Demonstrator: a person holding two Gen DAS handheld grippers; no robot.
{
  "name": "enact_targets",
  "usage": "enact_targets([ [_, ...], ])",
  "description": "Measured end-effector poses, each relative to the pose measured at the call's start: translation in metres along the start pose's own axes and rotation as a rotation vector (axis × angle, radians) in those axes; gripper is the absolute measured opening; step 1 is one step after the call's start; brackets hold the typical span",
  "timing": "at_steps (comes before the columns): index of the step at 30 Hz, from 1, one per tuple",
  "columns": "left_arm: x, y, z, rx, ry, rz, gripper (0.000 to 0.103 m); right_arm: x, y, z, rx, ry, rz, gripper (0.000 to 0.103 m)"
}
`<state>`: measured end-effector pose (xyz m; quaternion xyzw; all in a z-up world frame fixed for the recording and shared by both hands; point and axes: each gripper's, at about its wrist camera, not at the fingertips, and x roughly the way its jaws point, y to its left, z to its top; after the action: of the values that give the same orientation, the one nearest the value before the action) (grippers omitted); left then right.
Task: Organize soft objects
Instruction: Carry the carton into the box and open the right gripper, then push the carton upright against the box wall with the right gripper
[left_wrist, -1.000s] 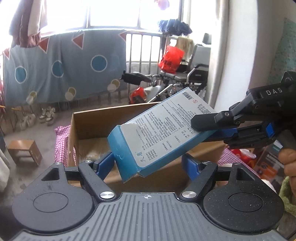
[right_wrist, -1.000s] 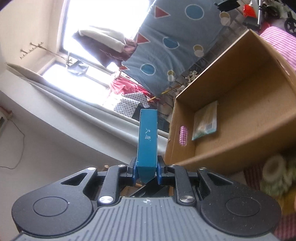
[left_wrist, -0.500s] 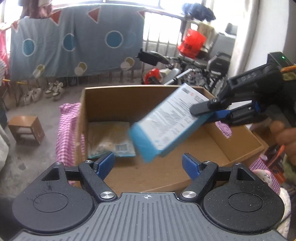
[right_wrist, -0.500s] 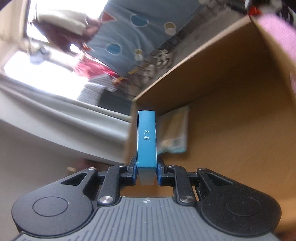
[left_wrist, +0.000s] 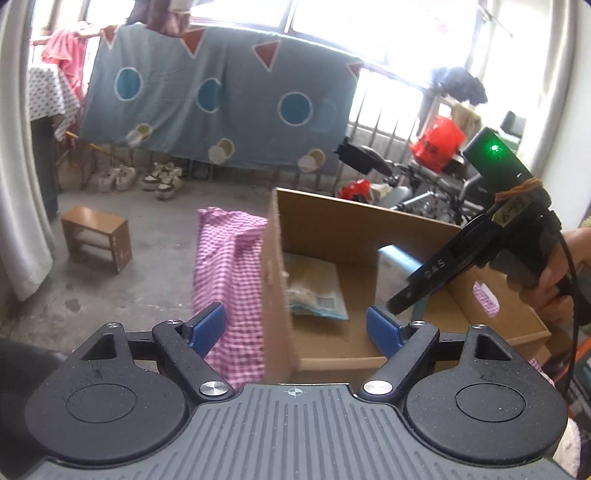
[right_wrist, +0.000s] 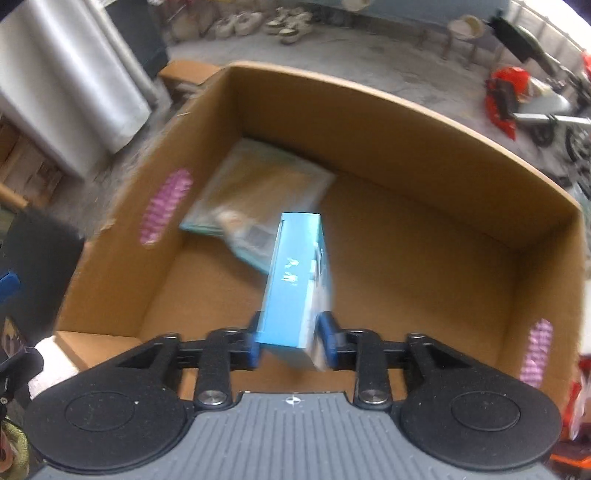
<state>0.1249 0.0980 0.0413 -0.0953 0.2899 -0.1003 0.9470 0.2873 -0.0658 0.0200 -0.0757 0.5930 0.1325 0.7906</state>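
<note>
The right tool (right_wrist: 290, 341) points steeply down into one open cardboard box (right_wrist: 388, 122). One blue carton (right_wrist: 295, 280) stands between its blue pads; the jaws have just been opening, and a gap shows between the right pad and the carton, so the carton is no longer clamped. Blur hides whether the left pad touches it. The carton's far end hangs over the box floor, next to one flat plastic-wrapped packet (right_wrist: 255, 192) lying in the far left corner of the box.

In the left wrist view the left tool (left_wrist: 295, 326) has its jaws wide apart with nothing between the pads. The near corner wall of the box (left_wrist: 275, 280) stands right in front of it, between the two fingers. A pink checked cloth (left_wrist: 229, 273) drapes beside the box's left wall. A person's hand (left_wrist: 554, 280) grips the right tool (left_wrist: 410, 297), which reaches into the box from the right, the carton (left_wrist: 393, 264) behind its fingers.

Farther off on the concrete floor stand one small wooden stool (left_wrist: 96, 238) and several pairs of shoes (left_wrist: 140, 179) under a hanging blue sheet (left_wrist: 218, 99).
</note>
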Motion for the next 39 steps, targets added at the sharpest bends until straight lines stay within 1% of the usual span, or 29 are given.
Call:
enact_targets([
  [1, -0.001, 0.003, -0.001, -0.006, -0.001, 0.003, 0.084, 0.002, 0.008, 0.001, -0.012, 0.003, 0.021, 0.051],
  [2, -0.001, 0.004, -0.001, -0.009, 0.001, 0.006, 0.084, 0.000, 0.013, 0.001, -0.014, 0.011, 0.048, 0.054],
  [4, -0.002, 0.007, -0.003, -0.013, 0.006, 0.013, 0.084, 0.003, 0.018, 0.000, -0.004, 0.037, 0.088, 0.057],
  [6, -0.002, 0.009, -0.005, -0.018, 0.006, 0.017, 0.085, 0.004, 0.016, 0.000, 0.012, 0.048, 0.108, 0.060],
  [8, -0.003, 0.012, -0.007, -0.027, 0.005, 0.012, 0.085, 0.010, 0.005, 0.006, 0.050, 0.059, 0.134, 0.060],
  [10, -0.001, 0.015, -0.008, -0.033, 0.007, 0.009, 0.085, 0.013, -0.013, 0.007, 0.131, 0.082, 0.204, 0.061],
  [12, 0.000, 0.017, -0.009, -0.035, 0.006, 0.008, 0.085, 0.019, -0.028, 0.009, 0.207, 0.093, 0.250, 0.061],
  [14, 0.000, 0.017, -0.010, -0.037, 0.006, 0.009, 0.085, 0.020, -0.040, 0.008, 0.244, 0.095, 0.292, 0.061],
  [16, 0.000, 0.018, -0.009, -0.042, 0.004, 0.011, 0.085, 0.025, -0.045, 0.011, 0.267, 0.085, 0.295, 0.061],
  [19, 0.001, 0.019, -0.011, -0.044, 0.002, 0.012, 0.085, 0.031, -0.056, 0.009, 0.294, 0.086, 0.269, 0.061],
  [24, 0.003, 0.018, -0.012, -0.031, 0.008, 0.007, 0.086, 0.056, -0.078, 0.001, 0.351, 0.189, 0.153, 0.061],
  [26, 0.005, 0.018, -0.013, -0.030, 0.011, 0.003, 0.086, 0.067, -0.086, -0.003, 0.370, 0.240, 0.134, 0.061],
  [28, 0.007, 0.019, -0.012, -0.035, 0.013, 0.001, 0.086, 0.081, -0.090, -0.007, 0.402, 0.302, 0.166, 0.061],
  [30, 0.008, 0.019, -0.012, -0.036, 0.013, 0.002, 0.086, 0.088, -0.088, -0.010, 0.417, 0.339, 0.214, 0.061],
  [34, 0.010, 0.022, -0.013, -0.039, 0.018, 0.004, 0.086, 0.089, -0.073, -0.009, 0.404, 0.346, 0.294, 0.061],
  [36, 0.010, 0.022, -0.014, -0.038, 0.021, 0.005, 0.086, 0.087, -0.066, -0.008, 0.380, 0.339, 0.295, 0.061],
  [39, 0.009, 0.022, -0.016, -0.035, 0.023, -0.001, 0.087, 0.075, -0.067, -0.004, 0.356, 0.296, 0.239, 0.061],
])
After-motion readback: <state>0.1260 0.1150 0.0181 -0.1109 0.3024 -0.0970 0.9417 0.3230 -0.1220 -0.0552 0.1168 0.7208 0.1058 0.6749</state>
